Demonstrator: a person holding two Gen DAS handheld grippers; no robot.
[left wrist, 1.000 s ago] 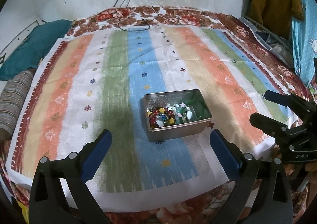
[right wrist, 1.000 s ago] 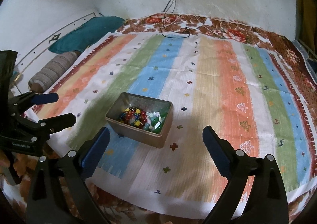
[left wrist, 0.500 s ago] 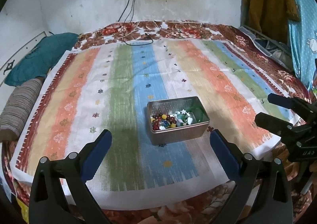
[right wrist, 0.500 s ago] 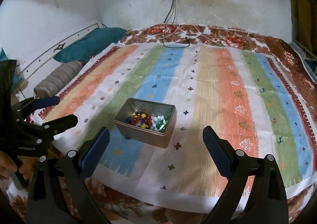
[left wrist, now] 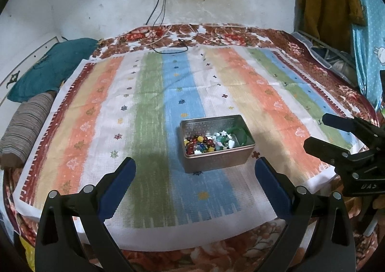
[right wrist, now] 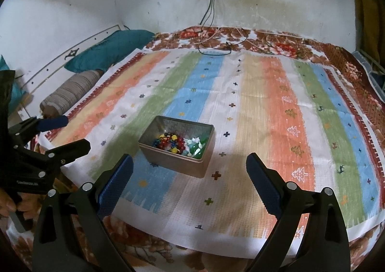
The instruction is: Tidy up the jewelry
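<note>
Near the bed's (left wrist: 284, 245) front edge, a rectangular metal tin (left wrist: 216, 160) holds colourful beaded jewelry (left wrist: 209, 143); left gripper (left wrist: 195, 169) and right gripper (right wrist: 189, 167) hover spread, holding nothing.

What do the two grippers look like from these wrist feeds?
Both match: the left gripper and right gripper are black plastic clamp frames with silver rivets, slotted arms and two fingers faced with blue textured pads. White lettering, too small to read, marks each body seen from the other camera. No cables or sleeves show.
</note>
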